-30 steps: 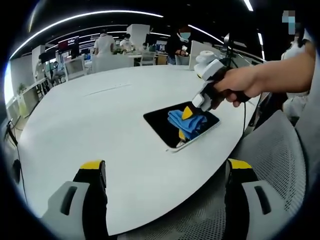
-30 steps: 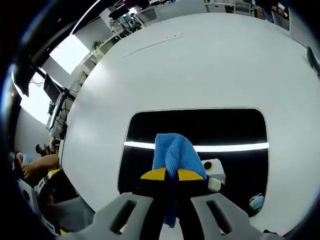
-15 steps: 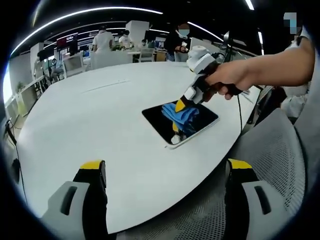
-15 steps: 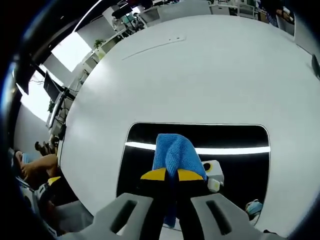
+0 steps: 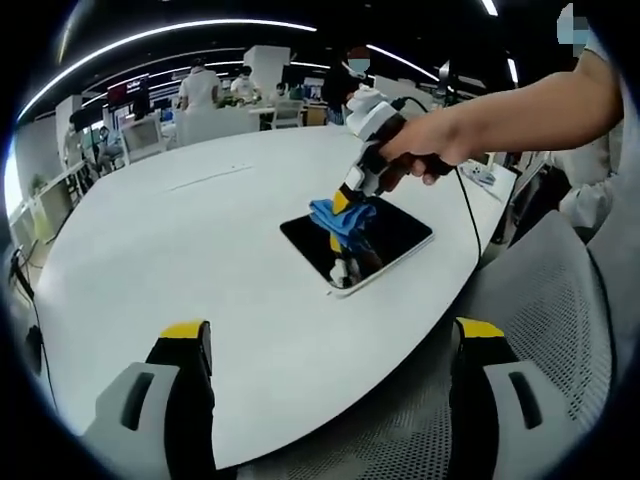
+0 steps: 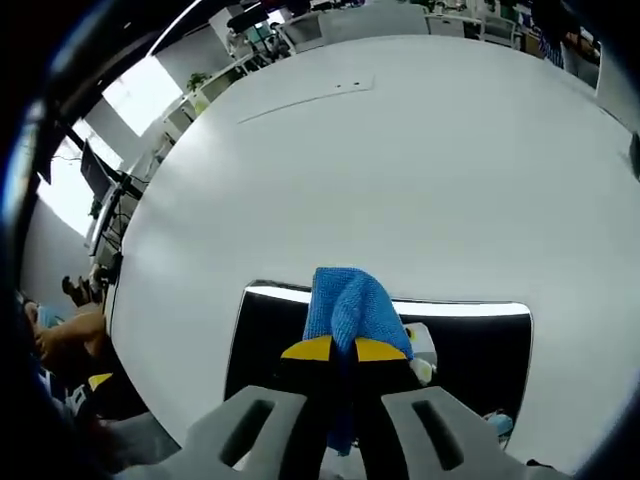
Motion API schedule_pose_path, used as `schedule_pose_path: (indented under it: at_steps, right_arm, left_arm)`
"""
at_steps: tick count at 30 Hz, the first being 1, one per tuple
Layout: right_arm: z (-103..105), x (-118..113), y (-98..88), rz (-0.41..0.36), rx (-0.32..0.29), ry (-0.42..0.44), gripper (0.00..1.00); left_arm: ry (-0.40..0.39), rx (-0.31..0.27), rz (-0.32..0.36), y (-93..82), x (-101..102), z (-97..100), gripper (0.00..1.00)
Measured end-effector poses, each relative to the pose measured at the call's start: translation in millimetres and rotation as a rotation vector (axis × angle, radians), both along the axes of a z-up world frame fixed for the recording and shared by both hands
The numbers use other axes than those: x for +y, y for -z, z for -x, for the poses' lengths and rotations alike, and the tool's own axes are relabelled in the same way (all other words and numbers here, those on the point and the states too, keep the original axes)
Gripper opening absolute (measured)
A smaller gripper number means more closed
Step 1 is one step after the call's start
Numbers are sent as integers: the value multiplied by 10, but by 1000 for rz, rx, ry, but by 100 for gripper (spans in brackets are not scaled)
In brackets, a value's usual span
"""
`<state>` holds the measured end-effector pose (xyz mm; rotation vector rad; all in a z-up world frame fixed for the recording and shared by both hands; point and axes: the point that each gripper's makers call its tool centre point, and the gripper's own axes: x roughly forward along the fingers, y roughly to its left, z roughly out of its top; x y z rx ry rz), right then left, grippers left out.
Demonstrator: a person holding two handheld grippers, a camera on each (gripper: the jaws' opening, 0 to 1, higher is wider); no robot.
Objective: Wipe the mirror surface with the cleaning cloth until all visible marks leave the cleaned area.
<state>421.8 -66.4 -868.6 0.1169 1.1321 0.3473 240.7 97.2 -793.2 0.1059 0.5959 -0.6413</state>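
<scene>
A dark rectangular mirror (image 5: pixel 385 232) (image 6: pixel 470 340) lies flat on the white round table (image 5: pixel 180 250) (image 6: pixel 400 160) near its right edge. My right gripper (image 5: pixel 340 201) (image 6: pixel 343 350) is shut on a blue cleaning cloth (image 5: pixel 335 218) (image 6: pixel 345 305), pressing it onto the mirror's far-left part. A person's hand (image 5: pixel 425 150) holds that gripper. My left gripper (image 5: pixel 325 350) hangs open over the table's near edge, well short of the mirror, with nothing between its yellow-tipped fingers (image 5: pixel 185 335).
A grey mesh chair (image 5: pixel 560 320) stands at the right beside the table. Desks, chairs and people (image 5: pixel 205 85) fill the room behind. A cable (image 5: pixel 470 215) trails from the right gripper over the table edge.
The right gripper has slid the cloth across the mirror toward its far-left edge. The left gripper has stayed put.
</scene>
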Motion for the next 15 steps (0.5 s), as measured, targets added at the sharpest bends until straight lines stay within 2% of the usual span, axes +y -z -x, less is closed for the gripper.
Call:
schedule_pose_path:
  at_steps: [15]
  right_arm:
    - [-121,2,-29,26,-16,-25,0]
  left_arm:
    - [-29,-4,2,-11,92,65,99]
